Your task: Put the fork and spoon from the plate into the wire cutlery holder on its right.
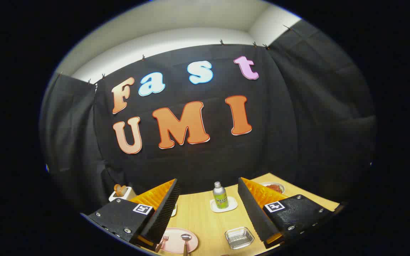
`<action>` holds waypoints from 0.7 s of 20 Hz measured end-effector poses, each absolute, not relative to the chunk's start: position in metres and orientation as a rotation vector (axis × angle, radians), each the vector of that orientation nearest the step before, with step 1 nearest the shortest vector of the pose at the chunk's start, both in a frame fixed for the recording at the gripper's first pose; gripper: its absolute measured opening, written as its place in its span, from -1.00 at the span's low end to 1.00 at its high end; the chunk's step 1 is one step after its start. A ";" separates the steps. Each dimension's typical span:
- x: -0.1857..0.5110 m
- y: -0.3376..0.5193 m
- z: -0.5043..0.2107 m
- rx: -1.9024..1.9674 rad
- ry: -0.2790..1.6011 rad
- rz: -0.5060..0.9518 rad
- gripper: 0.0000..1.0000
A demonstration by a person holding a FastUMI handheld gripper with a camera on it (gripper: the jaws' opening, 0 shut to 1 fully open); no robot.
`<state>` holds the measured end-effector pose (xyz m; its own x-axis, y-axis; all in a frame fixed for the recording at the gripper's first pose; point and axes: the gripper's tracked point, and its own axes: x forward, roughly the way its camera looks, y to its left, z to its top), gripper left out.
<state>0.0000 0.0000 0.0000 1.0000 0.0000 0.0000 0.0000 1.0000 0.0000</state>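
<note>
Light wood worktop (pixel 205 220) with black cloth walls behind, pale ceiling up top. The hand-held gripper (pixel 208 238) hangs wide open, nothing between its fingers. Lower middle, the pink plate (pixel 174 245) carries the fork (pixel 163 241) and spoon (pixel 185 241), handles pointing toward the camera. The wire cutlery holder (pixel 239 237) sits right of it.

Place: staged recording booth, not real home. Black cloth wall (pixel 297 117) clipped along top, white wall and ceiling (pixel 190 25) above it. Light wooden table (pixel 205 217) set like dining scene: pink plate (pixel 176 245) with fork (pixel 163 240) and spoon (pixel 185 240), wire cutlery holder (pixel 239 237), small bottle (pixel 220 195) on white coaster (pixel 223 207), bowl of red food (pixel 274 187). Gripper (pixel 208 234) fingers wide apart over table.
</note>
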 end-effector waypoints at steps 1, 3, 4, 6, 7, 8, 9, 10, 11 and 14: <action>-0.005 0.012 0.005 -0.045 -0.041 0.004 0.96; -0.010 0.040 0.004 -0.045 -0.058 0.035 0.96; -0.014 0.051 -0.002 -0.002 -0.040 0.048 0.96; -0.015 0.063 -0.010 0.038 -0.024 0.056 0.96; -0.013 0.064 -0.015 0.020 -0.013 0.051 0.97; -0.013 0.065 -0.022 -0.009 0.009 0.041 0.97; -0.016 0.065 -0.030 -0.021 0.043 0.032 0.97; -0.019 0.071 -0.036 -0.022 0.070 0.051 0.96; -0.021 0.075 -0.039 -0.022 0.088 0.060 0.97; -0.021 0.081 -0.044 0.016 0.113 0.087 0.97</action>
<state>-0.0207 0.0805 -0.0435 0.9899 0.0872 -0.1116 -0.0854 0.9961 0.0208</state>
